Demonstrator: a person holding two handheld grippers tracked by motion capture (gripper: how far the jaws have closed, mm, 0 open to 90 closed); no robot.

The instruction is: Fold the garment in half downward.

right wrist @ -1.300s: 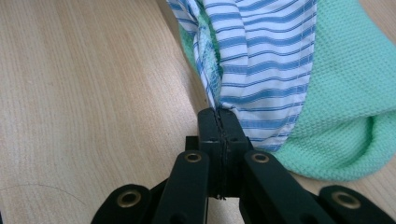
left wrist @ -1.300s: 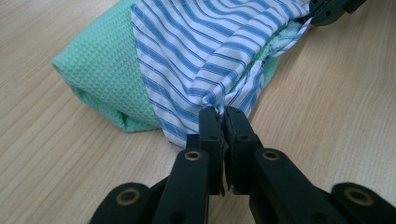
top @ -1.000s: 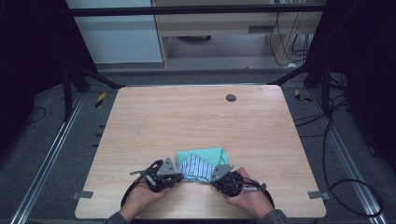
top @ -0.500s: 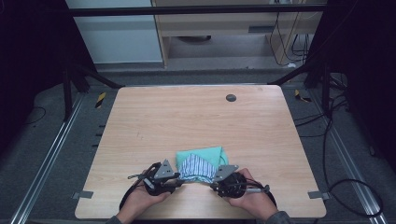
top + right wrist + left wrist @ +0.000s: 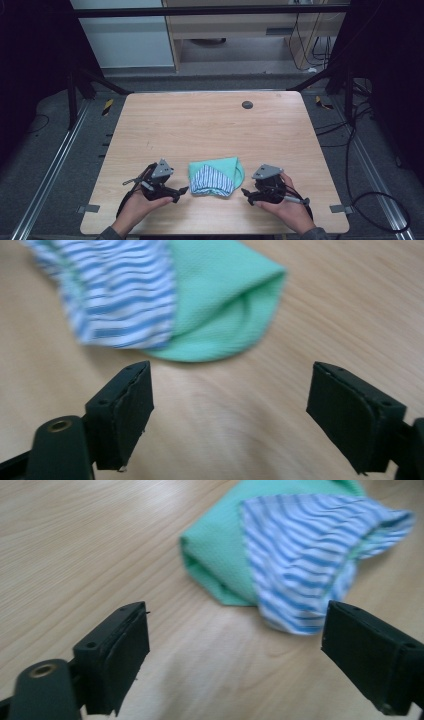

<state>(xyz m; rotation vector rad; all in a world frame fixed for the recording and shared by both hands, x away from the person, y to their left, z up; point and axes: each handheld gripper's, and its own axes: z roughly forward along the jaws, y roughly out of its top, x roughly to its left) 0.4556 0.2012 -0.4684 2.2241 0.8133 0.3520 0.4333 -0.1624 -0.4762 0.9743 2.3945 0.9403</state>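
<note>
- Cloth (image 5: 216,176), folded green with striped flap, lies at six o'clock on the surface (image 5: 210,125).
- Left claw (image 5: 181,192) and right claw (image 5: 246,195) flank it, spread wide, empty.
- Risk: a careless pinch could unfold the flap.

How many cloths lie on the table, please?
2, in one folded pile near the table's front edge, between the grippers: a green cloth underneath, and a blue-striped cloth on top. Others may be hidden inside the folds.

Left claw (image 5: 181,190) and right claw (image 5: 246,194) both gape, empty, facing inward.
</note>
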